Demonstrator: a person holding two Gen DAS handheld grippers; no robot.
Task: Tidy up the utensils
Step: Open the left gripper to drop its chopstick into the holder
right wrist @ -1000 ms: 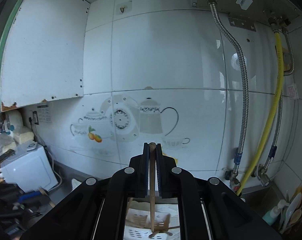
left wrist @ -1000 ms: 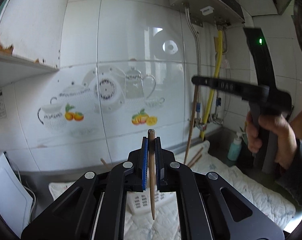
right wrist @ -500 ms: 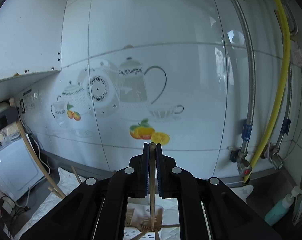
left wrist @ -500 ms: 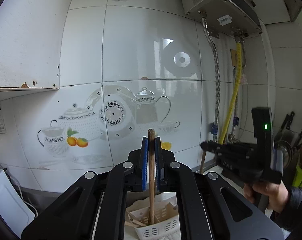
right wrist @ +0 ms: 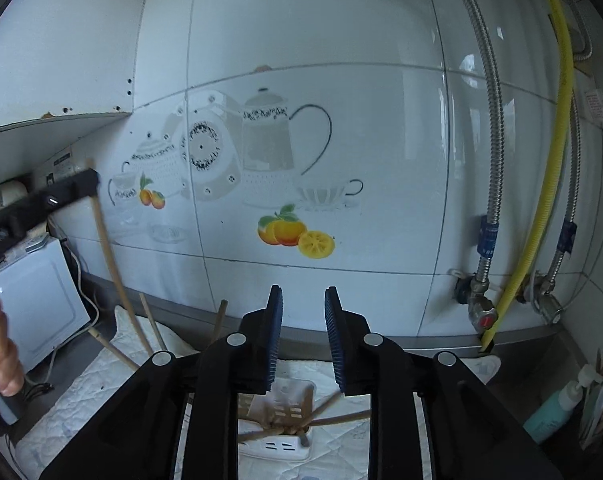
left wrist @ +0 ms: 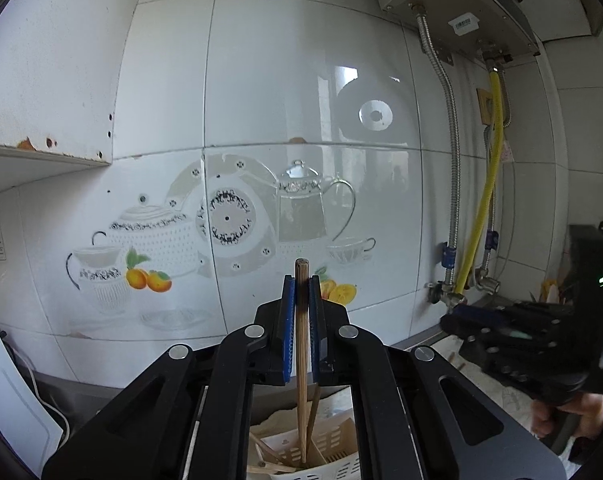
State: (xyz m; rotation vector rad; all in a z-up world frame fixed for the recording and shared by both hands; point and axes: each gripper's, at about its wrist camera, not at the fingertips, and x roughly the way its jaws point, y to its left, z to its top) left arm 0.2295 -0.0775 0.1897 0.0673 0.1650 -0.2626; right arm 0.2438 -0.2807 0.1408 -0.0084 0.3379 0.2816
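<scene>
soft, even daylight fills both views; ahead of each hand-held gripper the glossy wall tiles (left wrist: 285,92) carry pale window glare. fisheye bending curves the tile lines, corners go dark, and the right hand-held gripper (left wrist: 513,336) is motion-blurred.

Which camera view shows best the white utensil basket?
The right wrist view: the white basket sits between the open right gripper fingers, utensils fanning out. The left wrist view shows only its top behind the held chopstick.

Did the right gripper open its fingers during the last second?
Yes. The right gripper now stands open and empty before the tiled wall; earlier it pinched a chopstick.
</scene>
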